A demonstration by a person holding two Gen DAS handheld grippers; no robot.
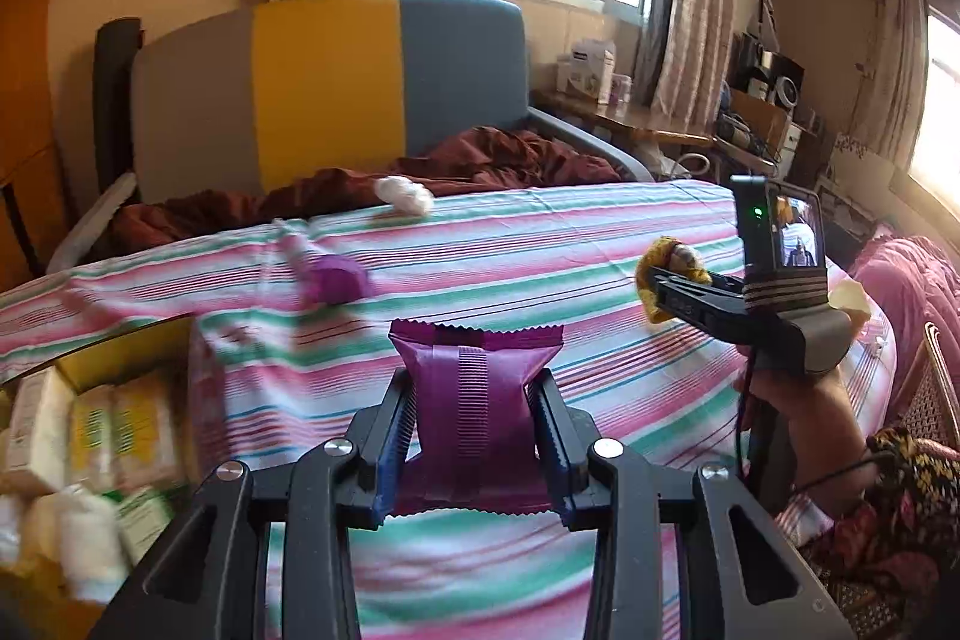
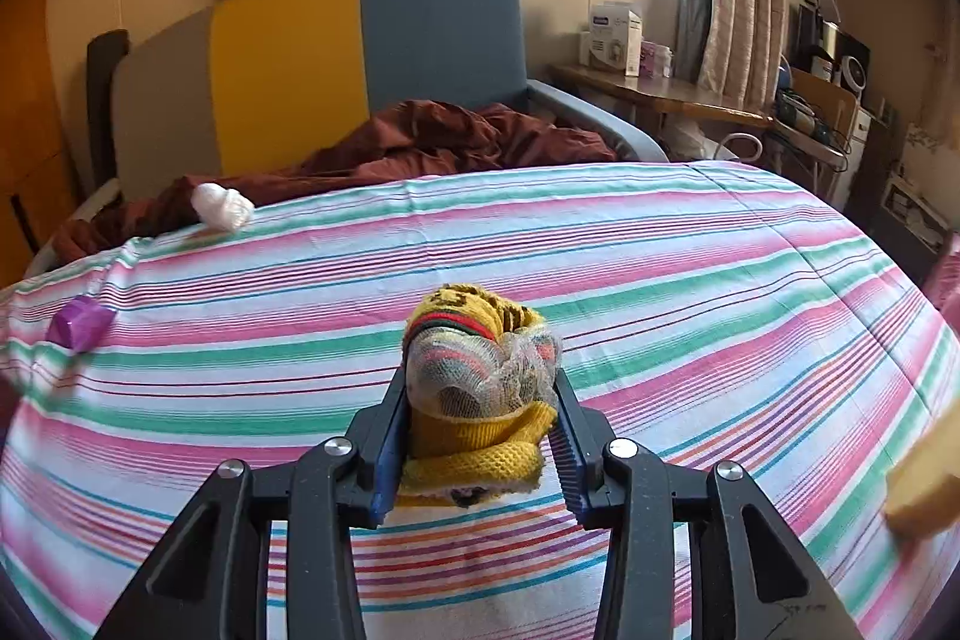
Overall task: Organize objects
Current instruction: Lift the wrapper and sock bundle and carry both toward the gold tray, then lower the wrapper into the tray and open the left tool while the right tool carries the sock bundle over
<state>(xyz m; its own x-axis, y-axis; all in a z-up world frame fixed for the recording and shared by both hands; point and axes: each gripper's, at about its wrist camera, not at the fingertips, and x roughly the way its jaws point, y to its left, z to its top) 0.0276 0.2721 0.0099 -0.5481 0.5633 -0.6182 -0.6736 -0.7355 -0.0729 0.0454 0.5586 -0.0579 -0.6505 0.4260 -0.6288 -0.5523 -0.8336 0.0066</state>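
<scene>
My left gripper (image 1: pixel 477 388) is shut on a purple snack packet (image 1: pixel 474 400) and holds it above the striped bed sheet (image 1: pixel 540 244). My right gripper (image 2: pixel 480 400) is shut on a rolled yellow sock bundle (image 2: pixel 474 388) with white mesh around it; the right gripper (image 1: pixel 651 289) also shows at the right of the left wrist view, held over the sheet. A second purple packet (image 1: pixel 336 280) lies on the sheet, also at the left of the right wrist view (image 2: pixel 78 325). A white bundle (image 1: pixel 405 193) lies near the bed's far edge.
An open yellow box (image 1: pixel 108 430) with cartons and white rolls sits at the left. A brown blanket (image 1: pixel 480 160) lies by the headboard (image 1: pixel 330 88). A wooden desk (image 2: pixel 654 91) with boxes stands by the window. A yellow object (image 2: pixel 924 490) is at the right edge.
</scene>
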